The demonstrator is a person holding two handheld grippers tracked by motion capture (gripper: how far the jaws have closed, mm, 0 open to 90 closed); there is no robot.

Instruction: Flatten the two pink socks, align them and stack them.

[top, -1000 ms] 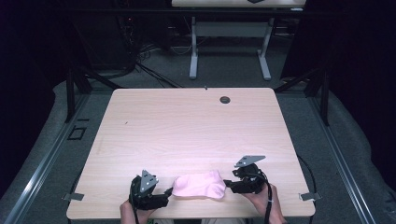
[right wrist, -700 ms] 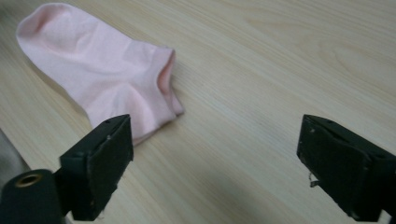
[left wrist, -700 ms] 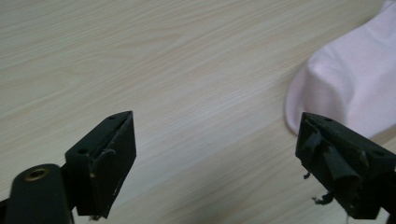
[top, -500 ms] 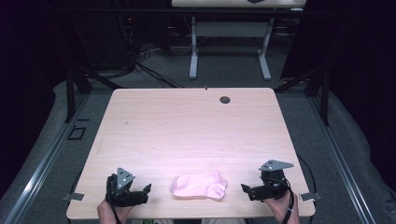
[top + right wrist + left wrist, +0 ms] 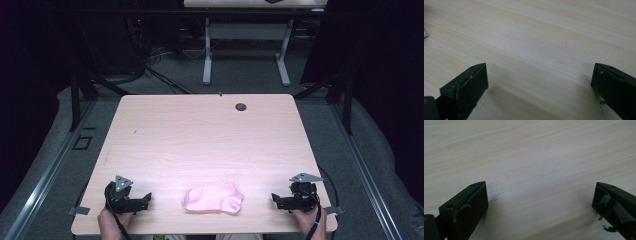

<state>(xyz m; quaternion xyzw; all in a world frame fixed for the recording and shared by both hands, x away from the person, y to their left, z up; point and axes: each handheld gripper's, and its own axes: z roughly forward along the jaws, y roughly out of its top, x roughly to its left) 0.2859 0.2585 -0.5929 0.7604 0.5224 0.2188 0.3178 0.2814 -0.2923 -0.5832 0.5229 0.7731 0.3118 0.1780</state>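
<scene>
A pink sock [image 5: 213,198] lies folded flat near the front edge of the wooden table [image 5: 200,135], midway between my two grippers. To its left, my left gripper [image 5: 145,199] rests low on the table, jaws wide apart and pointing toward the sock. Its own view shows the open left gripper [image 5: 540,202] over bare wood. On the sock's right, my right gripper [image 5: 276,200] sits near the front right corner, also open. In its own view the right gripper [image 5: 539,82] has nothing between its jaws, and a sliver of the pink sock [image 5: 425,33] shows at the left edge.
A small dark round grommet [image 5: 241,106] sits near the table's far edge. Behind the table stand the white legs of another desk [image 5: 245,55] and loose cables on the floor. A hand [image 5: 111,222] holds each gripper at the front edge.
Both grippers let go of the sock and drew apart, left going left and right going right. The sock now lies free between them.
</scene>
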